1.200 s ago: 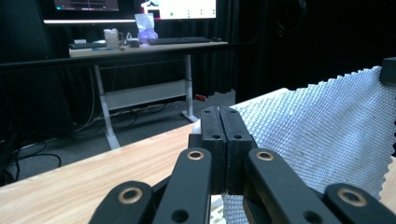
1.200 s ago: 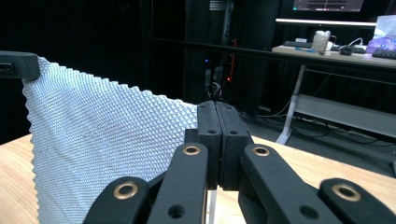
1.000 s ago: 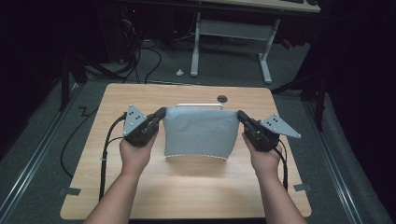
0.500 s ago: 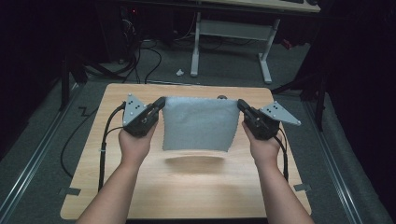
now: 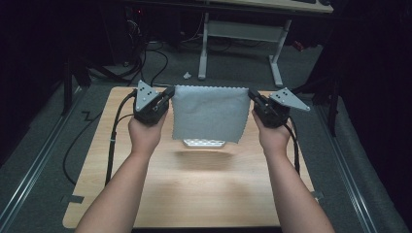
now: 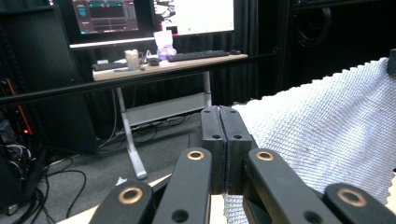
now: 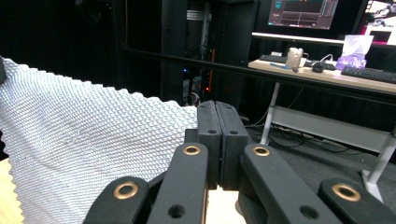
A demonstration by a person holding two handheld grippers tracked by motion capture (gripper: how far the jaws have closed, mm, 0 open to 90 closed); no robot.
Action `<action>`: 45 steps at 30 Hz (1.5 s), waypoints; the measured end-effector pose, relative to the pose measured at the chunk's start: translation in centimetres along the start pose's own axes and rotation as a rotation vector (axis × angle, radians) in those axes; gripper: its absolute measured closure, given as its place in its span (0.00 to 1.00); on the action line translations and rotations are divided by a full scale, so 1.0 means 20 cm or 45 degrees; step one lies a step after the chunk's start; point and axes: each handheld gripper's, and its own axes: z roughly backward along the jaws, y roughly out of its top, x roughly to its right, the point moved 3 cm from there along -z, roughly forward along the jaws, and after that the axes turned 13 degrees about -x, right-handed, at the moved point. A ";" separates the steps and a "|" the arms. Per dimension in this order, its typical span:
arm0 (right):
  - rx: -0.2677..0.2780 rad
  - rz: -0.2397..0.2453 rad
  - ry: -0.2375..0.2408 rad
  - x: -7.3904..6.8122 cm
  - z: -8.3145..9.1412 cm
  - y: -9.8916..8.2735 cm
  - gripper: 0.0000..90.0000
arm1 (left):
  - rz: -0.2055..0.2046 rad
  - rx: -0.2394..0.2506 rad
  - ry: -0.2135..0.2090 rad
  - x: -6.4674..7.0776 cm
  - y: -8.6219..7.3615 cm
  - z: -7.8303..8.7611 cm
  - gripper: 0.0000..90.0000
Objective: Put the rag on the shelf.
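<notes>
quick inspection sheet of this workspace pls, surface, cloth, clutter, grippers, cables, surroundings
surface: wooden table, bare wood near the person; tape marks at its near corners.
job's things: grey cloth held up by its top two corners, stretched flat and hanging off the table; a pale patch on the table shows below its bottom edge, too hidden to tell what it is.
clutter: nothing seen on the table.
grippers: left gripper shut on the cloth's left top corner; right gripper shut on the right top corner.
cables: a black cable trails from the left gripper over the table's left edge; another runs from the right gripper.
surroundings: dark room, desk with monitors and a keyboard beyond, loose floor cables.
</notes>
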 end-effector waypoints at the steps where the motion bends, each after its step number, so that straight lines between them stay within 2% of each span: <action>1: -0.010 0.000 -0.003 0.01 -0.02 0.01 1.00 | -0.003 -0.003 0.007 -0.01 0.01 -0.03 0.99; 4: -0.018 -0.011 0.005 0.04 -0.06 0.02 1.00 | 0.010 -0.003 0.009 -0.03 0.02 -0.06 0.99; 7: -0.037 -0.010 -0.020 0.06 -0.11 0.03 1.00 | 0.003 -0.030 0.018 -0.04 0.02 -0.12 0.99; 11: -0.063 -0.002 -0.037 0.08 -0.14 0.05 1.00 | 0.008 -0.054 0.027 -0.06 0.01 -0.16 0.99; 15: -0.079 0.055 -0.068 0.07 -0.17 0.07 1.00 | 0.013 -0.084 0.042 -0.08 0.00 -0.21 0.99; 20: -0.090 0.062 -0.065 0.07 -0.19 0.08 1.00 | 0.042 -0.117 0.040 -0.10 -0.02 -0.23 0.99; 22: -0.123 0.071 -0.071 0.08 -0.22 0.06 1.00 | 0.040 -0.141 0.036 -0.10 -0.04 -0.25 0.99; 28: -0.132 0.078 -0.079 0.08 -0.23 0.05 1.00 | 0.021 -0.139 0.033 -0.10 -0.04 -0.24 0.99; 32: -0.144 0.085 -0.086 0.08 -0.25 0.05 1.00 | 0.014 -0.177 0.039 -0.10 -0.05 -0.26 0.99; 37: -0.200 0.090 -0.065 0.09 -0.29 0.00 1.00 | 0.033 -0.255 0.010 -0.11 -0.13 -0.31 0.99; 39: -0.242 0.077 -0.044 0.10 -0.32 -0.06 1.00 | 0.038 -0.277 -0.001 -0.11 -0.18 -0.33 1.00; 40: -0.265 0.077 -0.042 0.10 -0.33 -0.08 1.00 | 0.038 -0.305 -0.024 -0.10 -0.22 -0.35 0.99; 42: -0.296 0.086 -0.036 0.11 -0.35 -0.13 1.00 | 0.036 -0.320 -0.036 -0.10 -0.24 -0.36 0.99; 45: -0.318 0.088 -0.032 0.11 -0.36 -0.17 1.00 | 0.044 -0.344 -0.050 -0.09 -0.29 -0.37 0.99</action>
